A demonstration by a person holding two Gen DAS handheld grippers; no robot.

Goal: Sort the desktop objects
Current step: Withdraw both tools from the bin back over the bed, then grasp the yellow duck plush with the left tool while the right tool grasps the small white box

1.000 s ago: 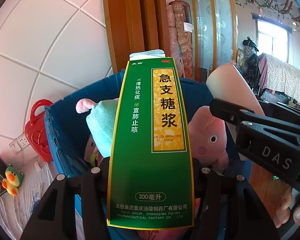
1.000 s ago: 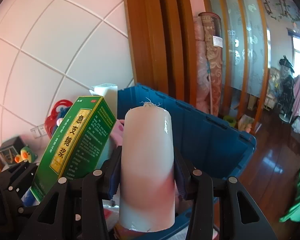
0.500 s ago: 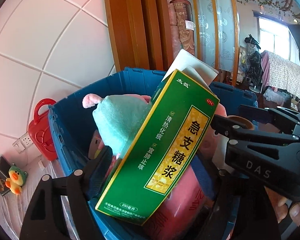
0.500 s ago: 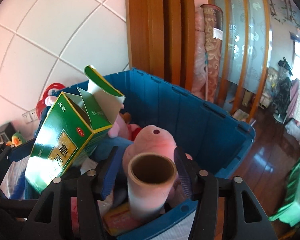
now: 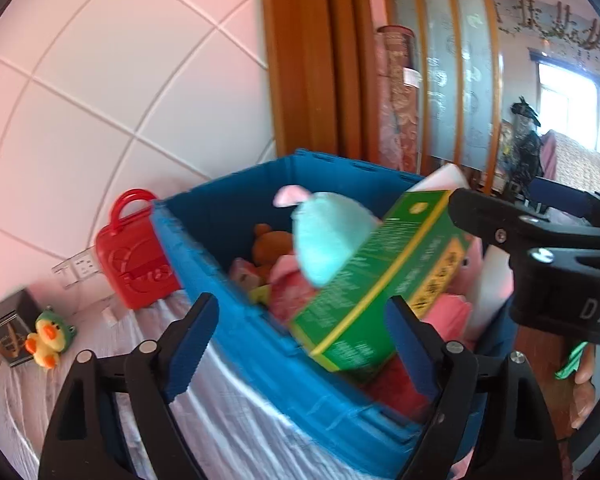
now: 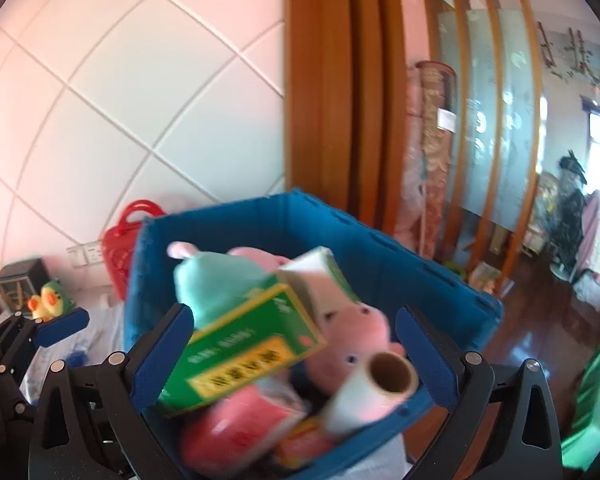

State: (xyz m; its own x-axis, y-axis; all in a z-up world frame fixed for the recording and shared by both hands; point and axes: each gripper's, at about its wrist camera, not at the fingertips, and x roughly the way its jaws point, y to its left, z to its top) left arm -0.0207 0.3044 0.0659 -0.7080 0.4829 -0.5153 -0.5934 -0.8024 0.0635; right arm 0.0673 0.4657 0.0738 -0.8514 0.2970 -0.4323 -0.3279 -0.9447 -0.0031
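In the left wrist view the left gripper (image 5: 300, 344) has its jaws wide and opening; the green medicine box (image 5: 380, 280) lies tilted in the middle right of the frame, its lower end close to the right blue pad but apart from both pads, resting on the soft toys inside the blue bin (image 5: 236, 320). The box leans against a mint plush (image 5: 328, 236), with a pink pig plush (image 5: 466, 256) behind its upper end. The right gripper (image 5: 540, 248) enters from the right edge of that frame, above the bin's far side, with fingertips of a hand (image 5: 584, 384) showing below it. In the right wrist view the right gripper (image 6: 296, 356) also has wide, opening jaws with nothing pressed between the pads; the cardboard-cored roll (image 6: 372, 392) lies in the bin at lower centre right, its open end toward the camera, clear of both pads and just beside the pig plush's snout. The bin's near rim runs diagonally across the lower part of both frames, and its tall far wall closes off the centre. Left of the bin, on the cloth-covered desk (image 5: 100, 344), stand a red toy case (image 5: 136, 252) touching or just beside the bin wall, a yellow duck figure (image 5: 46, 336) and a dark box (image 5: 6, 320) at the lower left edge; between these and the bin the cloth is bare. A tiled wall fills the upper left, wooden door frames the upper centre
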